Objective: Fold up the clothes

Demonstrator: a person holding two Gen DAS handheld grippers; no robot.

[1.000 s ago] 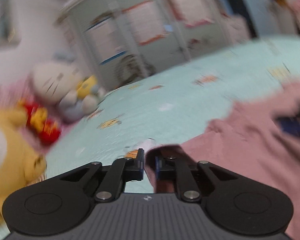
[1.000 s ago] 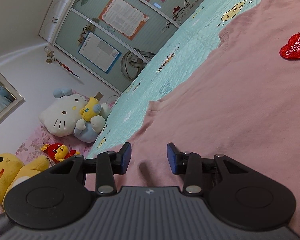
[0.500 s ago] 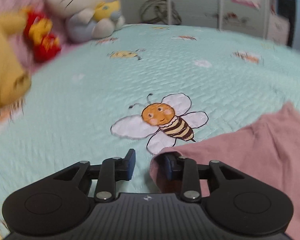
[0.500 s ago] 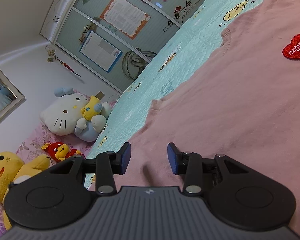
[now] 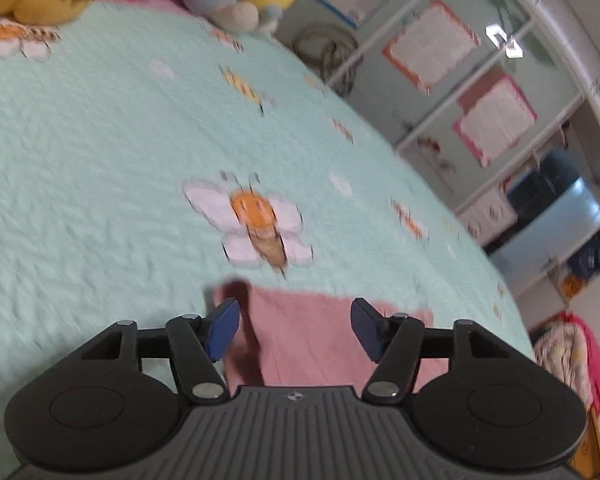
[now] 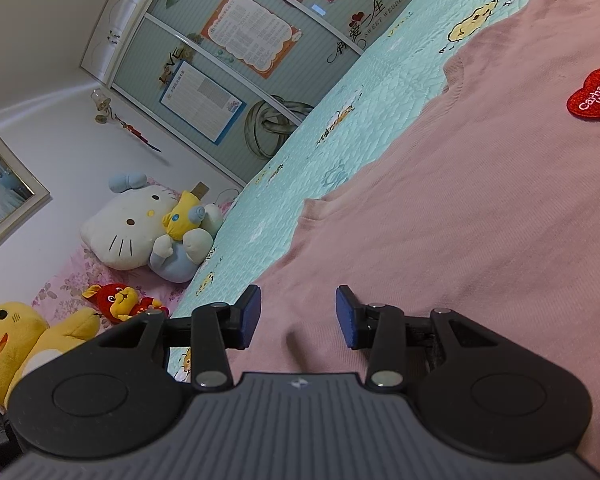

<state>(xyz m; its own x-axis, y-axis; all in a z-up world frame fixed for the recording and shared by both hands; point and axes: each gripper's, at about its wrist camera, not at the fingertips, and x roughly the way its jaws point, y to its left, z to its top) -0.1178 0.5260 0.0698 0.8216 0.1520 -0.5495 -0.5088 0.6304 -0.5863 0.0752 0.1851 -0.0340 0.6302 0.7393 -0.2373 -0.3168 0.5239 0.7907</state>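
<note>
A pink sweatshirt point(image 6: 460, 220) with a red heart patch point(image 6: 594, 94) lies spread on the mint bedspread point(image 6: 360, 92). My right gripper point(image 6: 298, 316) hovers low over it, open; a small pucker of pink cloth lies under the gap, and the pads do not press on it. In the left wrist view, a flat end of the pink cloth point(image 5: 320, 344) rests on the bedspread point(image 5: 100, 160) just short of a stitched bee point(image 5: 256, 220). My left gripper point(image 5: 292, 320) is over that end, its jaws opening, with the cloth lying loose between the fingers.
Plush toys sit at the head of the bed: a white cat point(image 6: 128, 228), a yellow one point(image 6: 12, 344) and a small red one point(image 6: 118, 300). Wardrobe doors with posters point(image 6: 240, 40) stand past the bed's far edge. Bare bedspread stretches beyond the bee.
My left gripper, which pinched the pink cloth's corner, has spread its jaws and let go. It rolled and moved, and the cloth now lies flat. The right gripper kept still.
</note>
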